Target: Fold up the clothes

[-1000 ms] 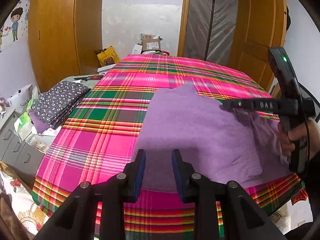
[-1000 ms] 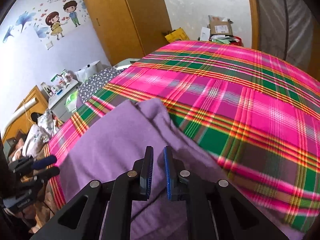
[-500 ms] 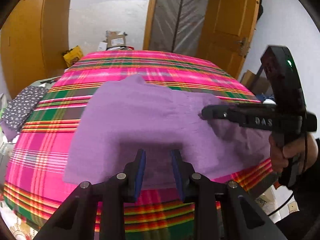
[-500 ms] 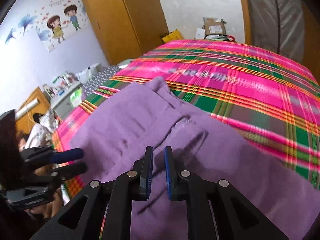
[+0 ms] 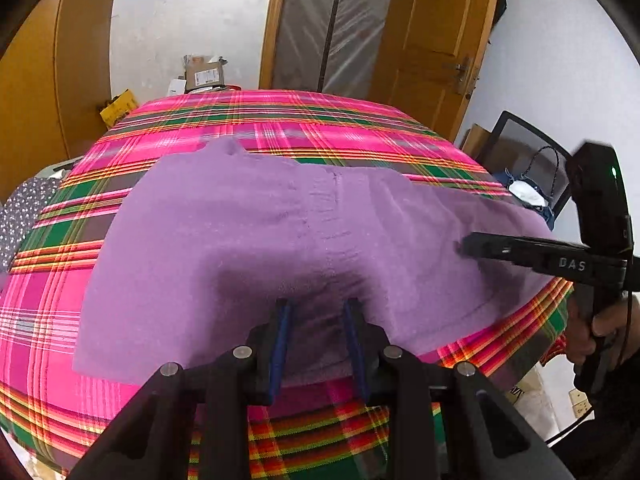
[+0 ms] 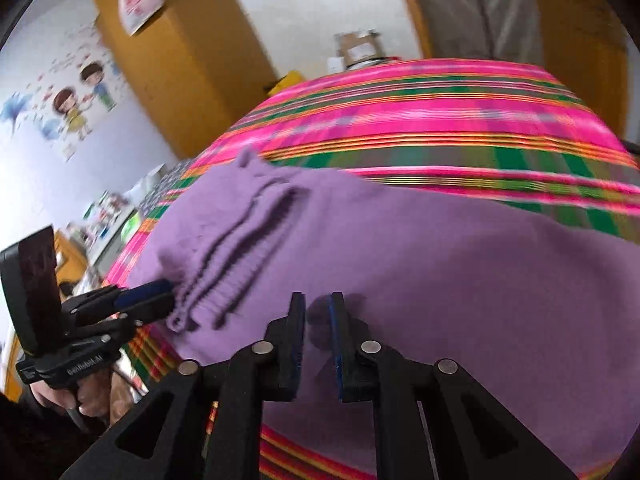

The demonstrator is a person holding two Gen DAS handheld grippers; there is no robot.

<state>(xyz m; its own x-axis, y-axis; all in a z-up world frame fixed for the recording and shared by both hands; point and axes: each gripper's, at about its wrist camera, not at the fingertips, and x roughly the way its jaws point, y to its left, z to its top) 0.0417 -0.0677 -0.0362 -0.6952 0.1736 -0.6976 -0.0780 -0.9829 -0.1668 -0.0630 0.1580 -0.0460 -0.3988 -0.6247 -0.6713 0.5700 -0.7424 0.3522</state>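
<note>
A purple knit garment lies spread flat across the pink and green plaid tablecloth. My left gripper is open at the garment's near edge, with the cloth under and between its fingers but not pinched. In the right wrist view the left gripper reaches the ribbed, rumpled part of the garment. My right gripper hovers over smooth purple cloth; its jaws are opening and nothing is between the pads. From the left wrist view the right gripper points in from the right, held by a person's hand.
A folded dark dotted cloth lies off the table's left side. Cardboard boxes stand beyond the far end. A wooden door and a chair with a bag are at the right. A wardrobe stands at the left.
The garment now lies wider and flatter across the table. My right gripper has swung to the right over it and its jaws have parted. The left gripper has shifted right, still open.
</note>
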